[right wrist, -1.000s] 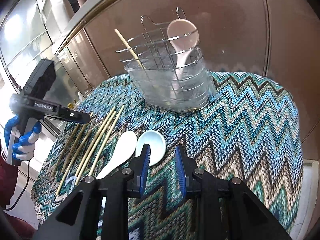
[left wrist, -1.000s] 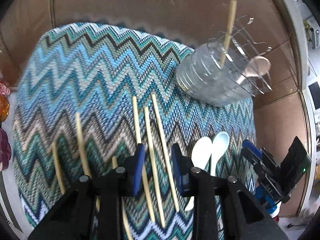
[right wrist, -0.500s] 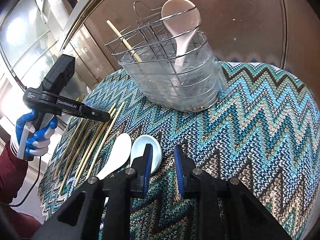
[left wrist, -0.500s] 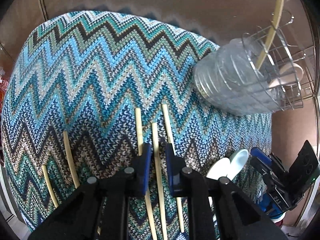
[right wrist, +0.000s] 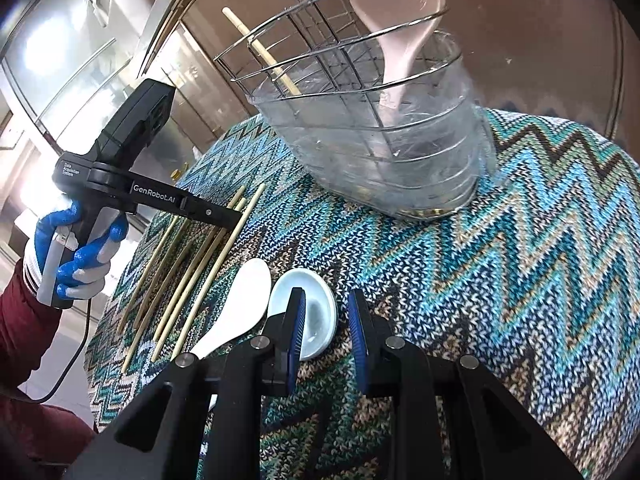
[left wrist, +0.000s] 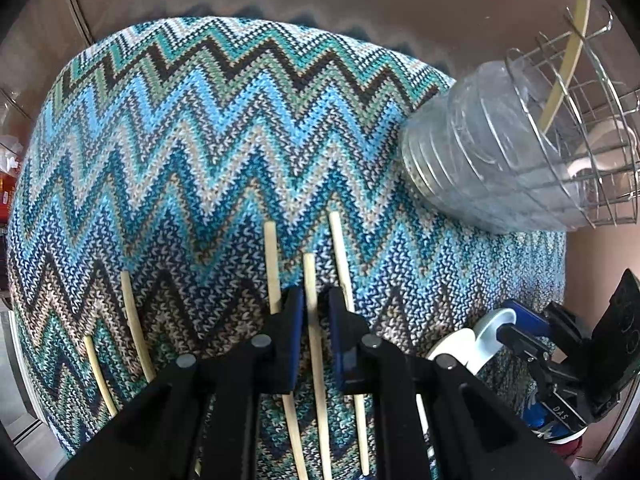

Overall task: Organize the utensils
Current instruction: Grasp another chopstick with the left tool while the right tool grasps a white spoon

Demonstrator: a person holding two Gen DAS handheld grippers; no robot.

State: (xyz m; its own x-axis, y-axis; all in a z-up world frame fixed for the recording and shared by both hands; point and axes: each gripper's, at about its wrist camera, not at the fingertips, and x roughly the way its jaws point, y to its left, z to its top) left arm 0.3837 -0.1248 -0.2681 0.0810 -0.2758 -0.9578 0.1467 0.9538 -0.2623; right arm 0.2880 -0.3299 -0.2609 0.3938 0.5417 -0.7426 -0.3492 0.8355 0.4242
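The utensil holder (right wrist: 372, 120) stands at the far side of the cloth (right wrist: 500, 280) with one chopstick (right wrist: 260, 54) and one spoon (right wrist: 400, 20) in it; loose chopsticks (right wrist: 200, 268) lie at the left; two spoons (right wrist: 240, 304) lie side by side just right of them.

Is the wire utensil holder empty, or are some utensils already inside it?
Not empty. The wire utensil holder already has one chopstick and one pink spoon standing inside it.
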